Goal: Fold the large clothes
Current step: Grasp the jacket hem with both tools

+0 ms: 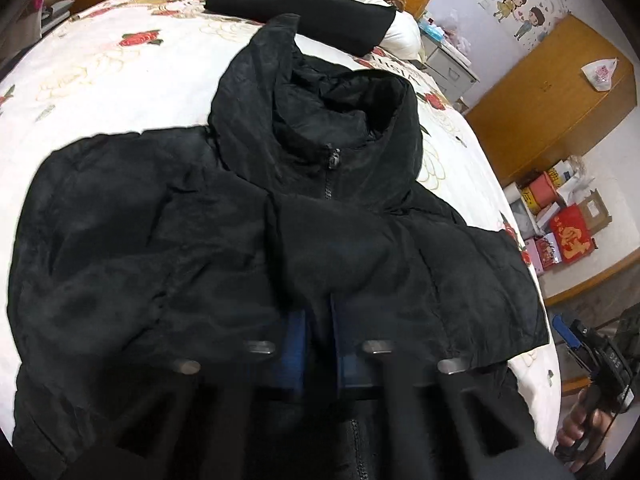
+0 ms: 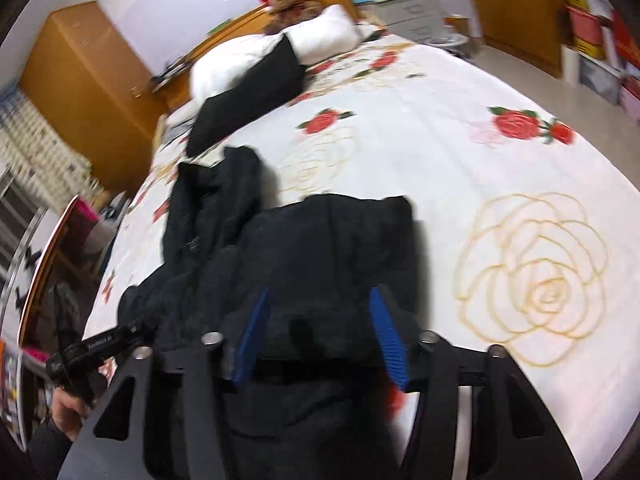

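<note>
Nearest, the left tongs (image 1: 318, 332) are clamped on a fold of the black padded hooded jacket (image 1: 256, 216), apparently to carry that fold across. The right tongs (image 2: 320, 332) stand apart over the jacket's edge, gripping nothing. Both tilt steeply downward. The jacket lies spread on the white rose-patterned bed (image 2: 460, 152), hood pointing towards the white pillows (image 2: 320, 38) beyond.
</note>
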Motion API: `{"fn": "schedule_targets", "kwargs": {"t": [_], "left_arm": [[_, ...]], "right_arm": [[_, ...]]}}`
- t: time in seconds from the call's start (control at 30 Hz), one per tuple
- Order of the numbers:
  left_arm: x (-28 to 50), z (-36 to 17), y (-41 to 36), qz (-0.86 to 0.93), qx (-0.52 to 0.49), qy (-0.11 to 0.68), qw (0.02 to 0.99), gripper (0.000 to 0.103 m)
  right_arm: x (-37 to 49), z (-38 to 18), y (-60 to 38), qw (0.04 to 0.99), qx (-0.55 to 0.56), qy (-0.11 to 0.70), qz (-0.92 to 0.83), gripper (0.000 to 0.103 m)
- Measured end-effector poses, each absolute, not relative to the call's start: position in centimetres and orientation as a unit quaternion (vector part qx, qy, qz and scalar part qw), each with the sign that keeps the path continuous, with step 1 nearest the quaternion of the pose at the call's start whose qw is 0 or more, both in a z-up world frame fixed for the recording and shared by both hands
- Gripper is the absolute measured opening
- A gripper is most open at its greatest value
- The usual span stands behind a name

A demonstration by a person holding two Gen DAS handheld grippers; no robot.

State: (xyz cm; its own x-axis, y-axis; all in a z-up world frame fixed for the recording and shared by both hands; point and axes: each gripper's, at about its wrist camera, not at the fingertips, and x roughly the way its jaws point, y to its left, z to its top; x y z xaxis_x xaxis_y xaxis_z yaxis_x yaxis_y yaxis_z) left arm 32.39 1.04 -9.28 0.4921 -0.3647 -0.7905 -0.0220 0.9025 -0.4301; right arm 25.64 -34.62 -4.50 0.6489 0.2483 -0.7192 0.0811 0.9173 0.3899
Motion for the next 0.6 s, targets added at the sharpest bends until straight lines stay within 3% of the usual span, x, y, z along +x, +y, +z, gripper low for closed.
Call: {"fn": "schedule_targets", "kwargs": {"t": [0.07, 0.17, 0.43, 0.6], "left_arm": [[31.4, -7.8, 1.7, -0.093, -0.186, 0.460, 0.863, 0.008], [30.5, -6.7, 3.2, -0.071, -0.167, 0.439, 0.880, 0.008], [30.8, -10.2, 5.6, -0.035, -0.159, 0.465, 0.870, 0.008], [30.9, -11.8, 4.6, -0.041, -0.132, 0.469, 0.872, 0.010]], "right_arm": [[25.7, -4.5, -34.9, 0.888, 0.194, 0.414, 0.042, 0.034], [26.4, -4.4, -34.1, 0.892, 0.183, 0.411, 0.049, 0.027], [29.5, -9.2, -28.9, 0.877, 0.081, 0.470, 0.062, 0.015], [30.2, -12.1, -29.6, 0.866, 0.089, 0.490, 0.045, 0.009]]}}
